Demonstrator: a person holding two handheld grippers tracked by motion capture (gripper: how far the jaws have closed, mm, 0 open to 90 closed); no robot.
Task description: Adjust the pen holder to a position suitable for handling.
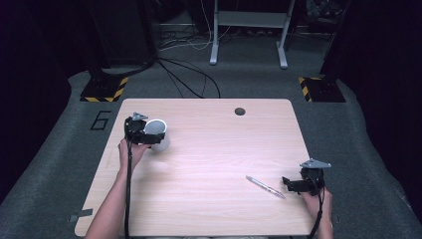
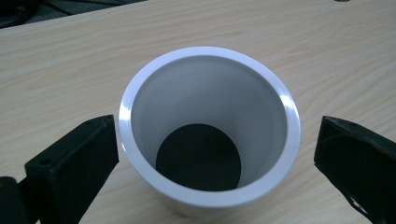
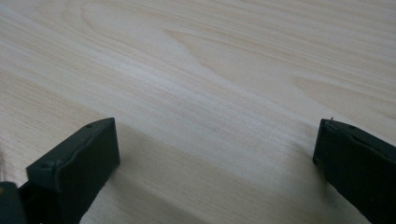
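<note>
One white cup (image 1: 157, 132) upright on the left part of the surface (image 1: 209, 164), toward the far edge; seen from above in the left gripper view as a white cup (image 2: 208, 126) with a thick rim, pale inner wall and a dark round bottom, nothing else inside. Left gripper (image 1: 141, 131) right at the cup, jaws spread wide to either side of it, the left one just beside the wall, the right one apart from it, not clamped. One pen (image 1: 265, 187) flat on the surface at the near right, lying aslant, its near end pointing toward the right gripper (image 1: 293, 184). Right gripper just beside that end, jaws wide apart with bare wood between them in the right gripper view. Surface of pale wood grain with rounded corners and one dark round hole (image 1: 240, 111) near the far edge. Grey carpet floor (image 1: 249, 74) all around, black cables (image 1: 189, 74) trailing across it, a white metal frame (image 1: 249, 30) at the back, two black stand bases with yellow and black stripes (image 1: 105, 89), and a figure 6 (image 1: 101, 120) marked on the floor at the left. Dark room beyond. Two grippers, two hands, one cup, one pen.
</note>
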